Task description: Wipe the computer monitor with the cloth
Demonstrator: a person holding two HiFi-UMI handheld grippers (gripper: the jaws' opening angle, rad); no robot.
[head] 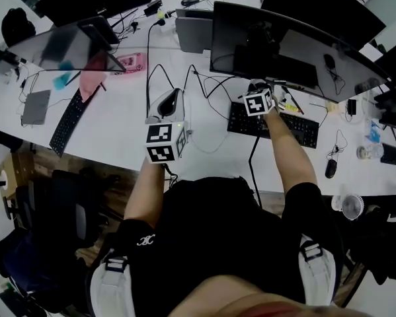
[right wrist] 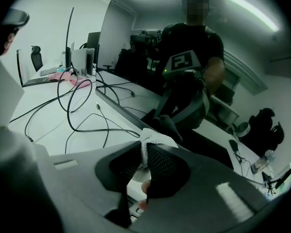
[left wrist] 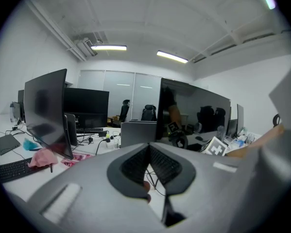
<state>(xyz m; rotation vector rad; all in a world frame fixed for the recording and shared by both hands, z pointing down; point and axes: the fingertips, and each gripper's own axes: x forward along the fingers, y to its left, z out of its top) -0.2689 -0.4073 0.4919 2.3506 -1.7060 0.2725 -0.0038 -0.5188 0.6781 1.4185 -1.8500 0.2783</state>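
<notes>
The right gripper (right wrist: 144, 148) has its jaws closed on a white waffle-textured cloth (right wrist: 157, 139); a fold of the cloth protrudes above the jaw tips. The cloth is positioned at the lower edge of the curved monitor (right wrist: 135, 42), near the left part of the screen as seen from the head view. The dark screen reflects the person and the gripper's marker cube. In the head view, the right gripper (head: 256, 88) is extended forward over the black keyboard (head: 274, 124) that lies in front of the curved monitor (head: 283, 51). The left gripper (left wrist: 148, 148) has its jaws brought together at the tips, with nothing held between them. In the head view, the left gripper (head: 174, 94) is positioned over the white desk (head: 118, 117), to the left of the curved monitor and well apart from the right gripper. Black cables (head: 204, 84) run across the desk between the two grippers. At the left end of the desk stand a second monitor (head: 59, 48), a second keyboard (head: 69, 121) and a pink cloth (head: 92, 78). A computer mouse (head: 330, 168) lies near the right end of the desk.
</notes>
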